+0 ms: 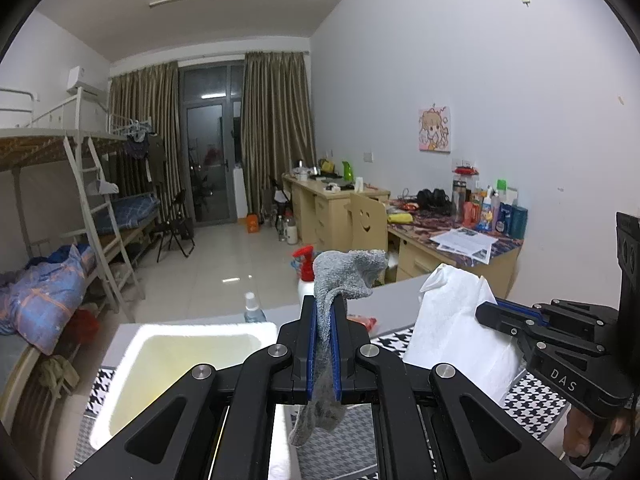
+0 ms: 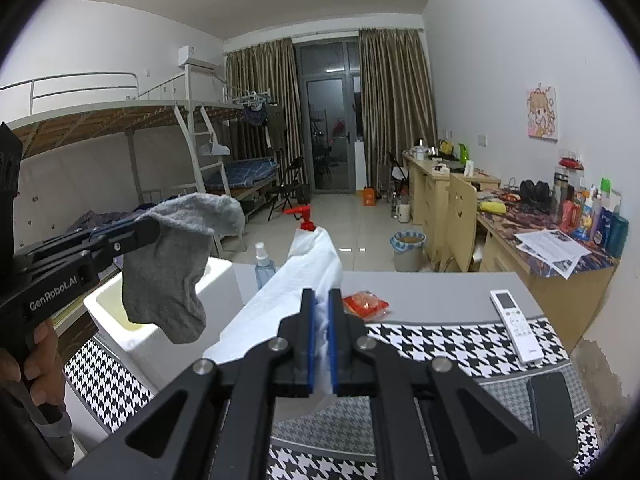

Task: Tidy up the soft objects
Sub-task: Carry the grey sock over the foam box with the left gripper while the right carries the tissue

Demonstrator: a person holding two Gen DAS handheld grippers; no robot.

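My left gripper (image 1: 323, 300) is shut on a grey sock (image 1: 344, 272) and holds it in the air just right of a white foam box (image 1: 120, 364). In the right wrist view the sock (image 2: 172, 276) hangs from that gripper (image 2: 148, 224) over the box (image 2: 224, 280). My right gripper (image 2: 322, 296) is shut on a white tissue (image 2: 296, 280) and holds it above the table. The tissue (image 1: 452, 320) and the right gripper (image 1: 486, 308) also show in the left wrist view, right of the sock.
The table (image 2: 440, 288) has a houndstooth cloth (image 2: 440, 344). On it lie a red packet (image 2: 366, 304), a white remote (image 2: 516, 324), a small spray bottle (image 2: 264, 266) and a red-pump bottle (image 2: 306, 224). A dark phone (image 2: 554, 416) lies at the right. Desks stand along the right wall.
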